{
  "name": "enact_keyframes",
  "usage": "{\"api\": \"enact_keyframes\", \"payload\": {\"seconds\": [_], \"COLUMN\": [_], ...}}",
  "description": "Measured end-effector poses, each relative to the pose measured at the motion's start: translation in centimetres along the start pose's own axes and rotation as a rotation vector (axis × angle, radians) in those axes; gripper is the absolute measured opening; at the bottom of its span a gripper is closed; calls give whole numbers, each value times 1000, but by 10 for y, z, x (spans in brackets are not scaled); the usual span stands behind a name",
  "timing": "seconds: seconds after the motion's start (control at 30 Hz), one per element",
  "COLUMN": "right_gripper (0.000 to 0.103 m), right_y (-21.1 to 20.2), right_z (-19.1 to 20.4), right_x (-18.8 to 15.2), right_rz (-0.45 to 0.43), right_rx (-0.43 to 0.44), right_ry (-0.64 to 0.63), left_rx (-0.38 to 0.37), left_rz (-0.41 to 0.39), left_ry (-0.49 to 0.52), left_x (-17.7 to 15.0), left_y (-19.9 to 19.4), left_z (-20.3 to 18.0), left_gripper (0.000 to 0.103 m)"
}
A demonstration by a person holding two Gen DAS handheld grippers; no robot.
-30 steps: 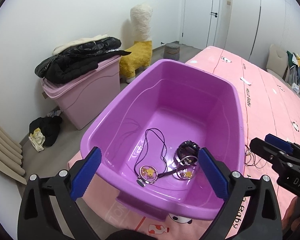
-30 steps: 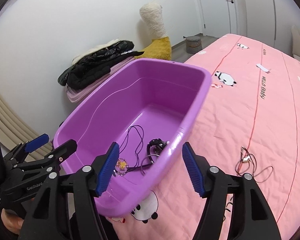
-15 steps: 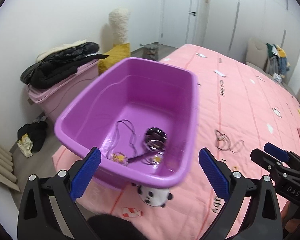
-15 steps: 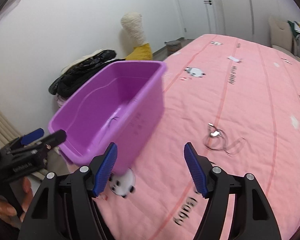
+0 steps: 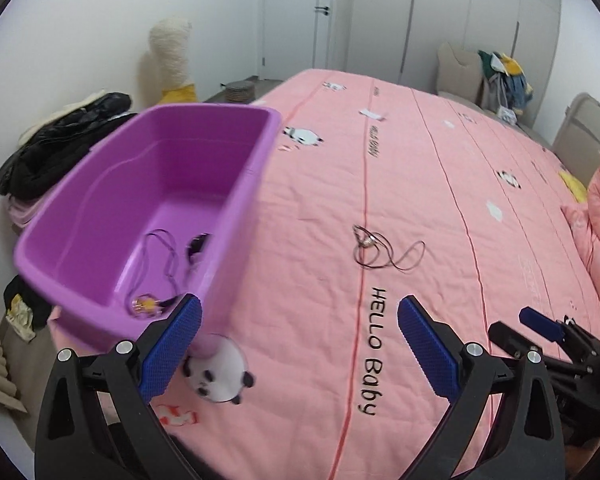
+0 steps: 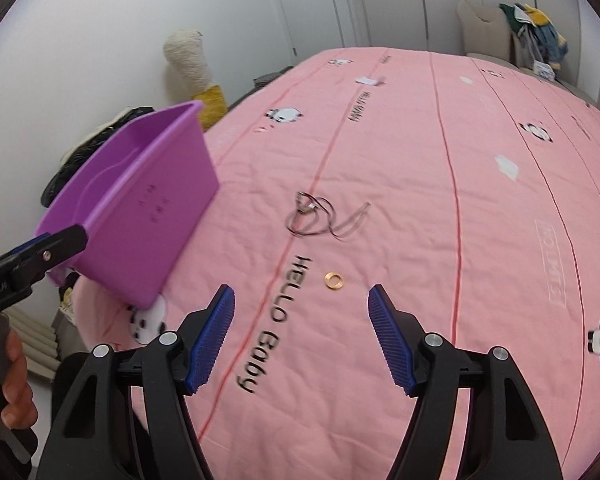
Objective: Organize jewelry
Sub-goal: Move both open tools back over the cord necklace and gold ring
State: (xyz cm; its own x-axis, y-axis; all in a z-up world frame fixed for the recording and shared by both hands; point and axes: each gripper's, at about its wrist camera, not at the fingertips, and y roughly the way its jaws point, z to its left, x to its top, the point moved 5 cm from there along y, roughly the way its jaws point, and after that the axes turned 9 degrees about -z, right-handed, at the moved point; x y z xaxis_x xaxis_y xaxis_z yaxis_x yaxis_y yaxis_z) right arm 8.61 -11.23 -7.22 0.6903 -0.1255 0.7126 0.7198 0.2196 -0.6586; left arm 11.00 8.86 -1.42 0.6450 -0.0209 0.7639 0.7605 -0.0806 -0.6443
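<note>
Both claws are standing wide open and gripping nothing: the right gripper (image 6: 300,336) is hovering low in the frame, the left gripper (image 5: 300,344) likewise. A ring (image 6: 334,280) is lying on the bedspread (image 6: 500,260) just above the right jaws; a necklace (image 6: 320,216) is sitting at centre. The bin (image 5: 148,216), at left, is already holding pieces. The ring is lying flat, so the pads risk skidding over it or pinching fabric; the thin cord may snag or slip out.

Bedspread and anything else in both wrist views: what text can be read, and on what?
"HELLO Baby": stitched on the pink bedspread, near end.
A second "HELLO BABY" farther up: blurred, only just legible.
Pale lettering at the right side: unreadable.
Embossed marks on the purple bin: unreadable.
White print on the left gripper: blurred.
</note>
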Motion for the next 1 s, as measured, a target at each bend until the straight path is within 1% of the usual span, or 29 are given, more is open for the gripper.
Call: {"api": "enact_keyframes", "payload": {"seconds": [0.2,0.43,0.53,0.6,0.77,1.0], "right_gripper": [66,66,66,66,66,66], "right_y": [35,91,113,128,155,177], "right_z": [-14,-23,-27,-31,-34,-40], "right_x": [-20,-38,-41,-40,-39,-42], "right_rz": [29,79,104,105,114,112], "right_rx": [-37,-67,-86,-93,-125,-164], "right_ry": [30,42,34,42,26,12], "left_rx": [-15,-8,-1,1,23,24], "left_rz": [44,108,137,153,178,195], "left_ry": [41,41,32,32,61,94], "left_x": [-6,-15,-21,-25,-30,-35], "left_y": [53,123,149,165,206,244], "left_z": [-21,-32,-35,-38,-45,-50], "left_gripper": [97,97,97,97,97,97]}}
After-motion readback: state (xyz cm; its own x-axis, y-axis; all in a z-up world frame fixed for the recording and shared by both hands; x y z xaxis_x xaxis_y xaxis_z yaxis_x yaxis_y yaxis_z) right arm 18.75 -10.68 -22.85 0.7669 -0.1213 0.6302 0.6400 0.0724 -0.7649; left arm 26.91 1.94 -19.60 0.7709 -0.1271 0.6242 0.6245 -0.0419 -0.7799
